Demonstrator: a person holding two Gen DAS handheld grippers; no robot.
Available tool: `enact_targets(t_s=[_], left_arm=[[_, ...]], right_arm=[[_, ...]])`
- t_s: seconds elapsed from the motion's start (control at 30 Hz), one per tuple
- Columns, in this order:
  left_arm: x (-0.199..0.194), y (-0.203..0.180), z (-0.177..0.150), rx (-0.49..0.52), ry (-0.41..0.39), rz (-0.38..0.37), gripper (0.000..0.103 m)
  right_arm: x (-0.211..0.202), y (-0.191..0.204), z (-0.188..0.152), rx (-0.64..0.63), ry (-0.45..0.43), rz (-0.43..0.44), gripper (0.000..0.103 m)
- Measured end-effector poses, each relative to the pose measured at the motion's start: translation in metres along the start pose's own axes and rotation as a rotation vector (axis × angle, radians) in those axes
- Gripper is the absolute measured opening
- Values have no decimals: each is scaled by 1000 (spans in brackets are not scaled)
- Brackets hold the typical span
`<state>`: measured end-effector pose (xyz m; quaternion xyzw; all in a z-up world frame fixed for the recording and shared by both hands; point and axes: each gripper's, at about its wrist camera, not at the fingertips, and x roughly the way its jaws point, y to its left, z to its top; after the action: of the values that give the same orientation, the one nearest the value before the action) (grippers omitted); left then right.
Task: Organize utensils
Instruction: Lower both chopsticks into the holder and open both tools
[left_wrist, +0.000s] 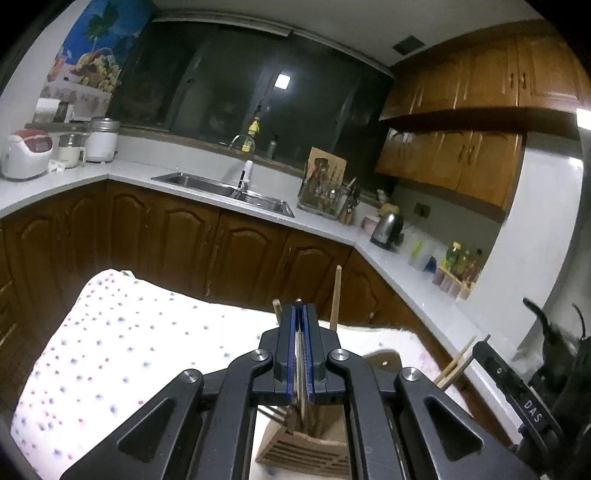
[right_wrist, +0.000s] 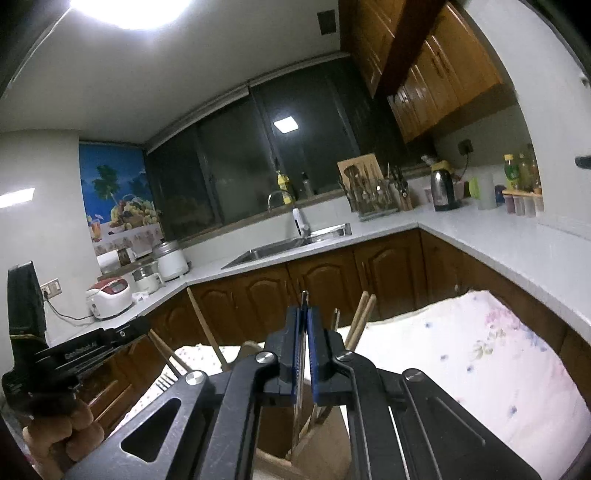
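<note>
My left gripper (left_wrist: 299, 306) is shut on a thin metal utensil, probably a fork, whose lower end reaches down into a wooden slatted utensil holder (left_wrist: 303, 450) on the table. A wooden spoon handle (left_wrist: 336, 295) and a fork (left_wrist: 275, 413) stand in the holder. My right gripper (right_wrist: 304, 310) is shut on a thin metal utensil handle (right_wrist: 303, 297) over the same holder (right_wrist: 325, 439), where wooden chopsticks (right_wrist: 364, 314) and sticks (right_wrist: 201, 325) stand. The other gripper shows at the right edge of the left wrist view (left_wrist: 517, 391) and at the left of the right wrist view (right_wrist: 85, 350).
The table has a dotted white cloth (left_wrist: 110, 350) and a flowered cloth (right_wrist: 480, 350). Behind runs a white kitchen counter (left_wrist: 325, 225) with a sink (left_wrist: 225, 188), a utensil rack (left_wrist: 325, 192), a kettle (left_wrist: 388, 227), bottles (left_wrist: 461, 262) and rice cookers (left_wrist: 27, 153).
</note>
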<state>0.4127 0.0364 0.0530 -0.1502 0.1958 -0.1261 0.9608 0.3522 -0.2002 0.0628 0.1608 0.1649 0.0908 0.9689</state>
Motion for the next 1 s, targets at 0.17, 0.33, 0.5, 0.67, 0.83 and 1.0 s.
enact_targets(t_s=[0.17, 0.33, 0.5, 0.67, 0.83, 1.0], left_arm=[[-17, -13, -1, 43, 5, 23, 3], [-28, -25, -5, 80, 8, 45, 3], [-33, -26, -5, 76, 17, 53, 3], [-28, -22, -2, 63, 49, 72, 3], [-29, -24, 2, 57, 58, 72, 4], [-29, -26, 5, 55, 61, 72, 4]], right_arm=[[-3, 3, -9, -24, 20, -8, 4], [-3, -1, -8, -15, 37, -27, 5], [0, -9, -6, 16, 64, -33, 5], [2, -15, -6, 43, 82, -29, 5], [1, -15, -6, 50, 92, -27, 5], [3, -17, -6, 54, 103, -25, 7]])
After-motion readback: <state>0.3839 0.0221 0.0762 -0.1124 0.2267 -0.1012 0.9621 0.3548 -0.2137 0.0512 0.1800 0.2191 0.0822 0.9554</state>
